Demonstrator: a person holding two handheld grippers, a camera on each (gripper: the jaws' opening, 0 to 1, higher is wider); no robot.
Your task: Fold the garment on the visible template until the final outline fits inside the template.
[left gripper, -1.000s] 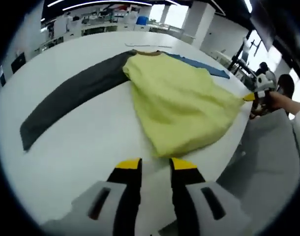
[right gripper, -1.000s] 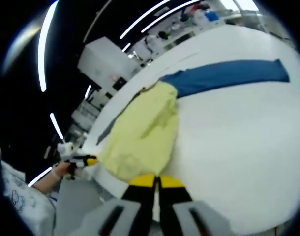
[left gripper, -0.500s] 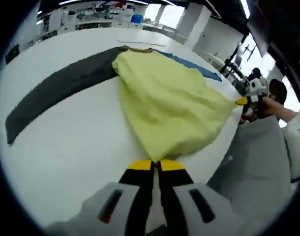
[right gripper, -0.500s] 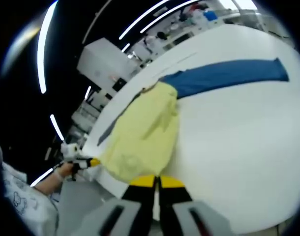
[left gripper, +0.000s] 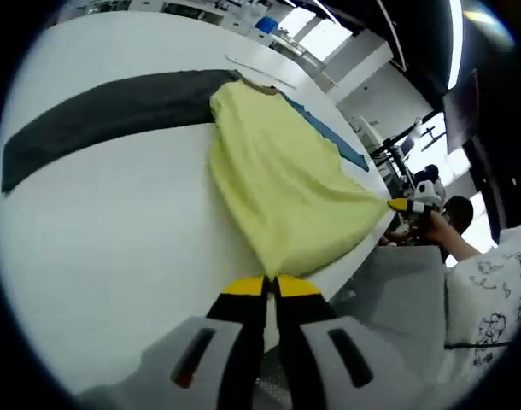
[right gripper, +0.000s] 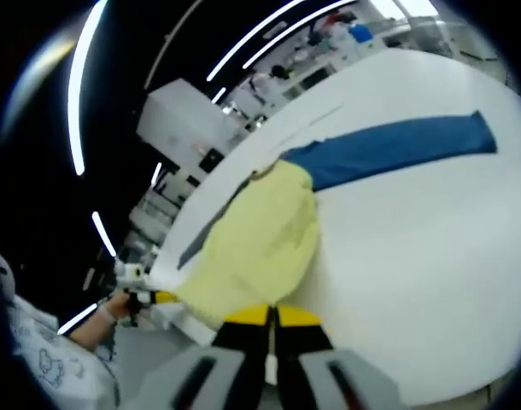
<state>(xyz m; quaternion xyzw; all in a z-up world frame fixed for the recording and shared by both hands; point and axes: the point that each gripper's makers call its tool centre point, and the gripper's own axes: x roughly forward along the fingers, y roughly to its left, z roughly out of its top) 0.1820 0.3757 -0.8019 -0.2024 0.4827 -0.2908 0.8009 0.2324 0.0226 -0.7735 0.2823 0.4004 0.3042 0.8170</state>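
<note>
White table (left gripper: 115, 222) is carrying one garment (left gripper: 282, 184): yellow body, one dark grey sleeve (left gripper: 98, 111) and one blue sleeve (left gripper: 329, 132), both lying flat and stretching out to opposite sides. Collar is pointing at the far side of the table; the hem is sitting at the near edge, bunching into soft wrinkles. A thin pale line on the table just beyond the collar may be the template, can't tell.

Two grippers are working the hem. Left gripper (left gripper: 271, 286) is showing jaws pressed together, clamping one hem corner of the garment. Right gripper (right gripper: 272, 316) is likewise closed on the other hem corner, the fabric pulling taut between the two. A hand (right gripper: 107, 307) is holding the left gripper off the table edge.
</note>
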